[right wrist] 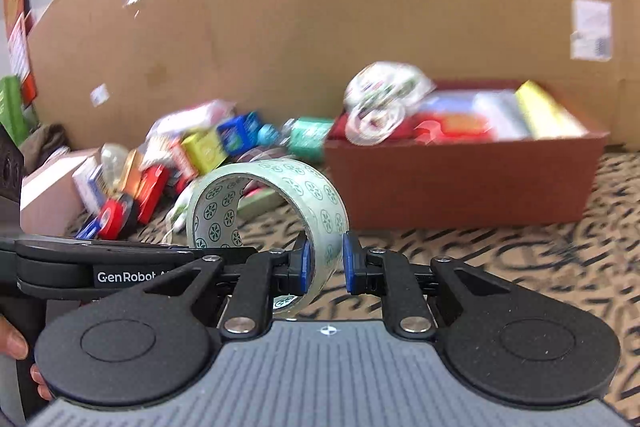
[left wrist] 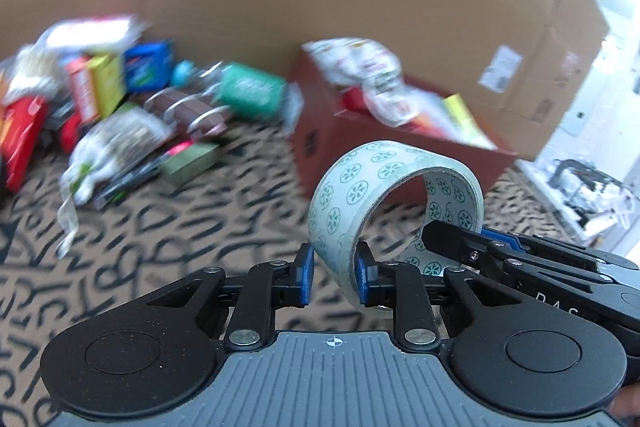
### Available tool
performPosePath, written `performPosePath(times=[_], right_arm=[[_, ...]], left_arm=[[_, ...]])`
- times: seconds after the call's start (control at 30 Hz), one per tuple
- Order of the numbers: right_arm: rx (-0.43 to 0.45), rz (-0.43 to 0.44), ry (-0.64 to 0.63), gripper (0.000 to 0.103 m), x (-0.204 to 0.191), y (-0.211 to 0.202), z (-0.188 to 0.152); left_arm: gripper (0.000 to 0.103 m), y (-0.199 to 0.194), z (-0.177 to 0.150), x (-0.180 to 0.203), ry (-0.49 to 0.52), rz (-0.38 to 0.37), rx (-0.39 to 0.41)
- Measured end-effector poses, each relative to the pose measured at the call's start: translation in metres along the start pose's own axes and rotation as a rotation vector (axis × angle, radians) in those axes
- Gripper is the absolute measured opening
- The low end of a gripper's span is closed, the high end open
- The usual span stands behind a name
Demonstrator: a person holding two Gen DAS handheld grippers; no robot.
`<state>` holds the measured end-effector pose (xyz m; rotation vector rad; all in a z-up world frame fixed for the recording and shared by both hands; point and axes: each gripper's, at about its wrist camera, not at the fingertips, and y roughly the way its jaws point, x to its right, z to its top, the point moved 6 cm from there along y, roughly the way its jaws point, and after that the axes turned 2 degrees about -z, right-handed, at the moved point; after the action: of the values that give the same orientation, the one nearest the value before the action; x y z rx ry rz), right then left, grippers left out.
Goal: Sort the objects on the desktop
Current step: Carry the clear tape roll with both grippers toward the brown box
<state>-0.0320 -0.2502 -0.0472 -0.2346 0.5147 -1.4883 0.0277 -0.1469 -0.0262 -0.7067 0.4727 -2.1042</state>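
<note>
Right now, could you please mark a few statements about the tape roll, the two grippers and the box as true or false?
1. Both grippers grip the tape roll. True: the left gripper and the right gripper each clamp its band.
2. The tape roll is plain brown. False: it is pale, printed with green round motifs.
3. The red-brown box already holds items. True.
4. The tape roll lies inside the box. False: it is held over the patterned cloth, in front of the box.
5. The loose pile of packets lies to the right of the box. False: it lies to the left.
</note>
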Motion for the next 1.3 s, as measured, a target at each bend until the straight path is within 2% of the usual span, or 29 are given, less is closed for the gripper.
performPosePath(times=[0.33,0.67,0.83,1.13,1.3], right_arm=[[0.146,-0.087,0.019,0.019,0.052,-0.033,0.037],[0.220,-0.128,0.026,0.020,0.094,-0.027,0.071],[0.211,-0.131,0.034,0.020,0.107,-0.010,0.077],[0.162,-0.114,0.044,0.020,0.116,0.030,0.079],[0.155,-0.122,0.035,0.020,0.119,0.046,0.087]], left_arm=[[0.020,0.018,0.043,0.069,0.119,-0.064,0.071],[0.020,0.050,0.075,0.107,0.171,-0.081,0.102],[0.020,0.073,0.084,0.109,0.168,-0.075,0.100],[0.020,0.108,0.102,0.091,0.128,-0.028,0.080],[0.020,0.124,0.113,0.086,0.140,-0.007,0.065]])
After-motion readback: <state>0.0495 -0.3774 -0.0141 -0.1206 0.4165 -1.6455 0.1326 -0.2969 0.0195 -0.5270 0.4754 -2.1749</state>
